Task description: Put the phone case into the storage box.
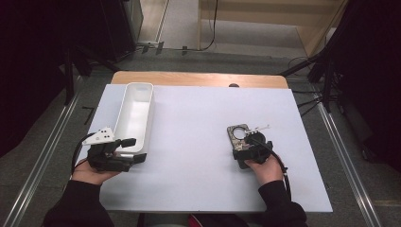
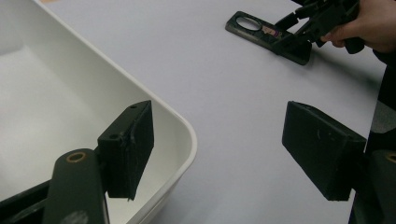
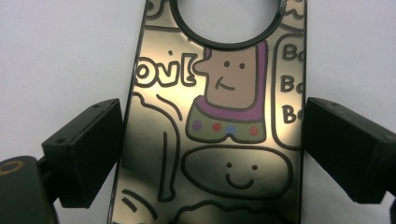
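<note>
A glossy dark phone case [image 3: 224, 116] with cartoon drawings and a round camera hole lies flat on the white sheet; it is right of centre in the high view [image 1: 239, 134]. My right gripper [image 3: 212, 135] straddles its lower half, one pad close beside each long edge. I see no firm pinch, so I read it as open. In the high view the right gripper [image 1: 242, 144] sits at the case's near end. My left gripper [image 1: 135, 150] is open at the near corner of a white bin [image 1: 150, 118]. One jaw is inside the bin [image 2: 187, 135], the other outside it.
A small white stick-like piece [image 1: 261, 127] lies just right of the case. The long white bin holds nothing that I can see. The white sheet [image 1: 189, 142] covers a wooden table [image 1: 189, 78]. Dark stands and cables flank both sides.
</note>
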Demonstrator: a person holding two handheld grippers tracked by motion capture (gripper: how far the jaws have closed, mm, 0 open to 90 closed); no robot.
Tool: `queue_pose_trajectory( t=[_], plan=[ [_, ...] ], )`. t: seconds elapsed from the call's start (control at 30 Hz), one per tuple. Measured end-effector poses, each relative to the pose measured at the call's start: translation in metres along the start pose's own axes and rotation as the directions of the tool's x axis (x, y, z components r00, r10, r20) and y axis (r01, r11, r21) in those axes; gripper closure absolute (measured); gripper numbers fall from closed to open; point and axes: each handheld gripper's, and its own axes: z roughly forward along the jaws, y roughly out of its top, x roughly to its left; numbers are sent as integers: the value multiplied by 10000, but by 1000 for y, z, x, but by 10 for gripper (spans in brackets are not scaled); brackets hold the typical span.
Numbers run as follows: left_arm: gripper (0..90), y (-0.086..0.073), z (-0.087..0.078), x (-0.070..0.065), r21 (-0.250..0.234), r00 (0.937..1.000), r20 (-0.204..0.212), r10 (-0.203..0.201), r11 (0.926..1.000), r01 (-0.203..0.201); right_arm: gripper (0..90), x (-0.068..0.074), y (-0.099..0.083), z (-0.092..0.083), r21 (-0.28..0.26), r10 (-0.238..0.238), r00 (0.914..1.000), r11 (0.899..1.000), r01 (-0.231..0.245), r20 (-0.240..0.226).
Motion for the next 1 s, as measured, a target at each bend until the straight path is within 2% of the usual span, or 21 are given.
queue_pose_trajectory(
  t=[1.0],
  plan=[
    [246, 0, 3, 0, 112, 10000, -15, 4, 9999, -4, 85, 2, 0, 0, -59, 174, 9998, 9998, -174, 120]
  ],
)
